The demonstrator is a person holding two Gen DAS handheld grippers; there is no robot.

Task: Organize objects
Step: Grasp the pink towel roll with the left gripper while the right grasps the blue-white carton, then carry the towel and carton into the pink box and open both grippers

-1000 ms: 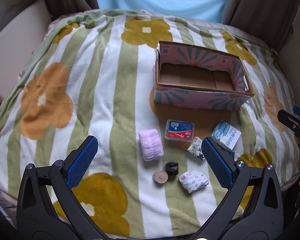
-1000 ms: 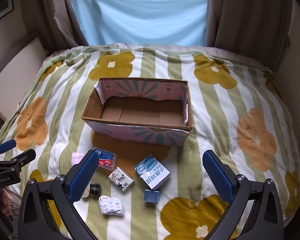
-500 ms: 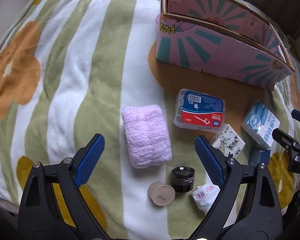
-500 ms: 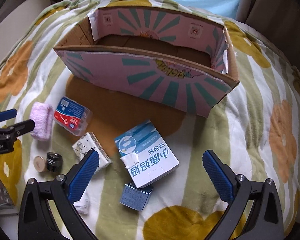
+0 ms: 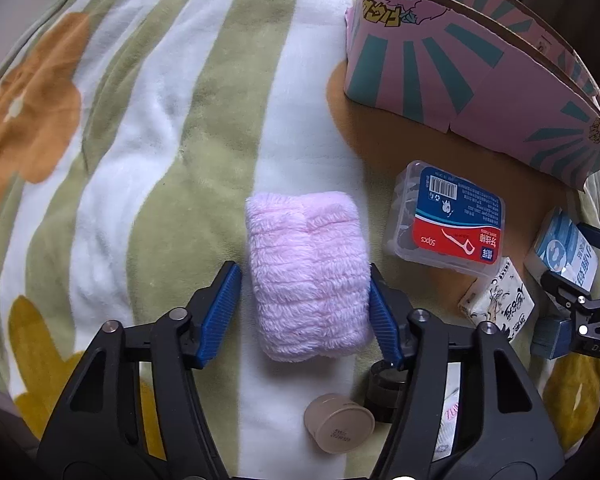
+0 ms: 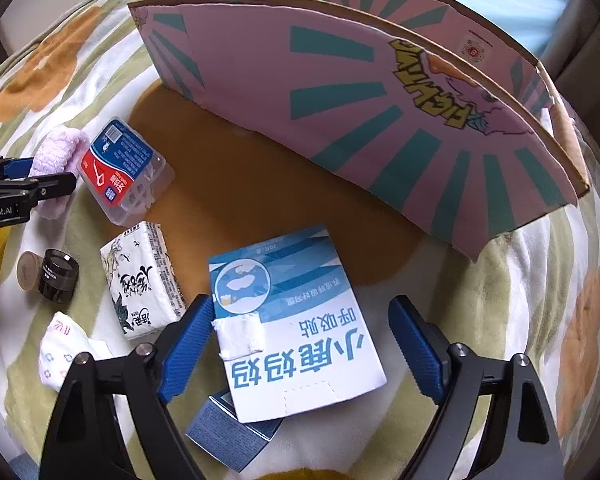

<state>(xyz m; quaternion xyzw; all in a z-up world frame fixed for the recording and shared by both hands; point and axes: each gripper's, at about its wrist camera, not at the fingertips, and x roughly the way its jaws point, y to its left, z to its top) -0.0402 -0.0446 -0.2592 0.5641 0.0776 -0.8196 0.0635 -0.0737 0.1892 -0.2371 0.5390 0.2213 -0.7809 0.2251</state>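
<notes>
A folded pink towel (image 5: 309,272) lies on the striped blanket. My left gripper (image 5: 304,308) is open, one blue finger on each side of the towel; the right finger touches it and a small gap shows at the left one. It also shows in the right wrist view (image 6: 28,178) beside the towel (image 6: 58,148). A blue and white carton (image 6: 292,320) lies flat in front of the pink cardboard box (image 6: 340,104). My right gripper (image 6: 300,344) is open and straddles the carton, fingers apart from its sides.
A floss pick case (image 5: 448,220), a patterned tissue pack (image 6: 144,280), a black jar (image 6: 58,276) with a beige lid (image 5: 338,422), a white tissue packet (image 6: 62,350) and a small blue box (image 6: 228,432) lie on the flowered blanket (image 5: 140,120).
Both grippers have dropped lower and moved forward. The left now has the pink towel between its narrowed fingers, the right has the blue carton between its fingers.
</notes>
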